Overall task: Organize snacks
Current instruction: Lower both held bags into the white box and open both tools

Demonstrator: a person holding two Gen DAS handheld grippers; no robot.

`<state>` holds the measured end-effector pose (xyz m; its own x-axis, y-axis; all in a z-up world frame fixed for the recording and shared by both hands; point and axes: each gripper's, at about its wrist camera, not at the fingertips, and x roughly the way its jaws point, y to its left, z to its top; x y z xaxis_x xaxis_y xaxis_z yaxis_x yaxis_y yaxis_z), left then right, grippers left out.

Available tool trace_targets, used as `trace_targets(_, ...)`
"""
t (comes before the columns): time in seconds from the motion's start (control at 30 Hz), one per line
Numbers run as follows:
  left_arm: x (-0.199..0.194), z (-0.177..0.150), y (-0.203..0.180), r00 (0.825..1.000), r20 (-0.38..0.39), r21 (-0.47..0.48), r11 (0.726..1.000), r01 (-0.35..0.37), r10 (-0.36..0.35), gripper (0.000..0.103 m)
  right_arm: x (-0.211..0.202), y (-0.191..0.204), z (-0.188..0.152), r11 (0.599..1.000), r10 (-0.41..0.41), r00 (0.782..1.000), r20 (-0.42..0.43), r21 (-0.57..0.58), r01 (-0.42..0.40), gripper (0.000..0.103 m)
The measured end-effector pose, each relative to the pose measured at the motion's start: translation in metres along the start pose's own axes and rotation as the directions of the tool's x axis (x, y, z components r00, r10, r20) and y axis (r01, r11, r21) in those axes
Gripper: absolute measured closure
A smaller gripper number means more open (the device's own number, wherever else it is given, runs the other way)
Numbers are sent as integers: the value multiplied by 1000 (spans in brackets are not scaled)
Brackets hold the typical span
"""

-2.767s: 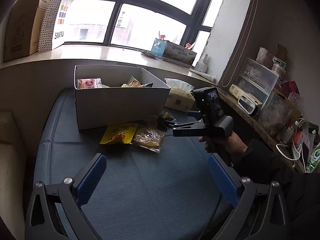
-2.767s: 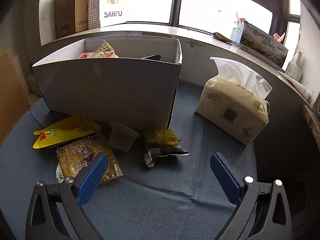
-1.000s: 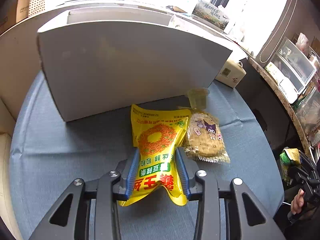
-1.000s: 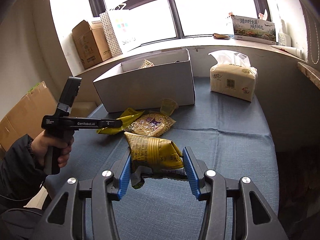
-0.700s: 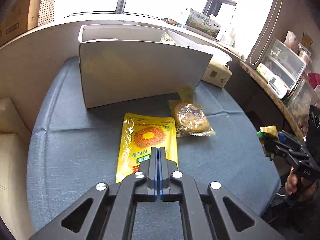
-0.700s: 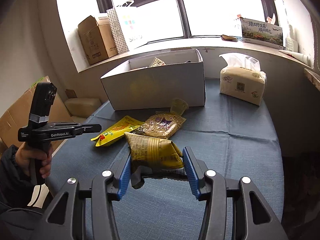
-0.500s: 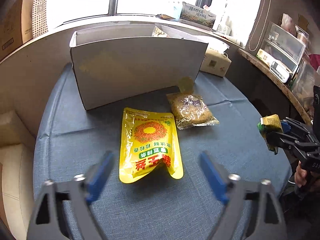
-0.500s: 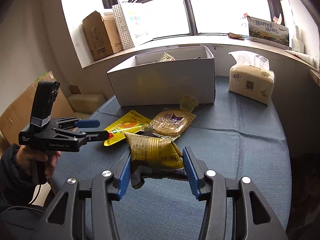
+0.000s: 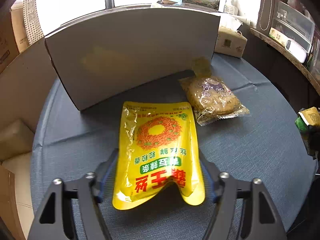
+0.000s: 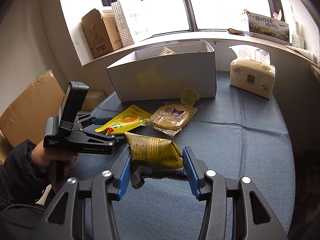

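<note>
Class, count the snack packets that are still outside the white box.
3, plus a small jelly cup. The yellow packet lies between the left gripper fingers, the cookie packet lies beside it, and the right gripper grips the olive packet. Others may hide behind the white box.

A pack of tissues [image 10: 252,73] is placed on the blue tablecloth [image 10: 240,140]. A brown carton [image 10: 99,33], a dotted paper bag [image 10: 128,18] and a printed box [image 10: 269,28] are seen on the windowsill [image 10: 180,37].
</note>
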<state>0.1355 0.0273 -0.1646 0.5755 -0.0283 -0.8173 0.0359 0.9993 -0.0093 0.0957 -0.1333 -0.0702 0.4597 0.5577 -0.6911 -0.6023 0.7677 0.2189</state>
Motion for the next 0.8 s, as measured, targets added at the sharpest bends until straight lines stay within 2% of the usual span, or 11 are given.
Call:
trace_targets(0.1, -5, -1, 9, 998, 14, -40, 998, 55, -55, 60, 1, 1, -1, 1000, 3, 1000, -3, -1, -3, 50)
trace_targets(0.17, -13, -5, 12, 998, 36, -50, 998, 49, -47, 63, 1, 3, -1, 1000, 7, 1000, -3, -7, -7, 50)
trace_targets(0.27, -36, -11, 17, 992, 100, -85, 993, 83, -74, 64, -1, 5, 0, 1000, 9, 1000, 2, -13, -9, 50)
trace_targets(0.43, -92, 3, 27, 963, 246, -115, 983, 140, -108, 65, -1, 9, 13, 1000, 24, 999, 32, -12, -24, 50)
trace_targets(0.63, -132, 60, 46, 918, 382, -135, 976, 171, -108, 67, -1, 19, 75, 999, 22, 991, 133, -42, -16, 50)
trace_targets(0.67, -134, 72, 51, 910, 401, -142, 974, 178, -108, 74, 1, 19, 90, 999, 22, 988, 151, -42, -16, 50)
trace_targets(0.73, -133, 96, 59, 904, 415, -153, 971, 184, -106, 75, 5, 17, 119, 999, 27, 981, 193, -35, -20, 50)
trace_targets(0.8, -122, 122, 63, 910, 400, -141, 975, 173, -104, 76, 14, 13, 149, 999, 41, 976, 213, -20, -38, 50)
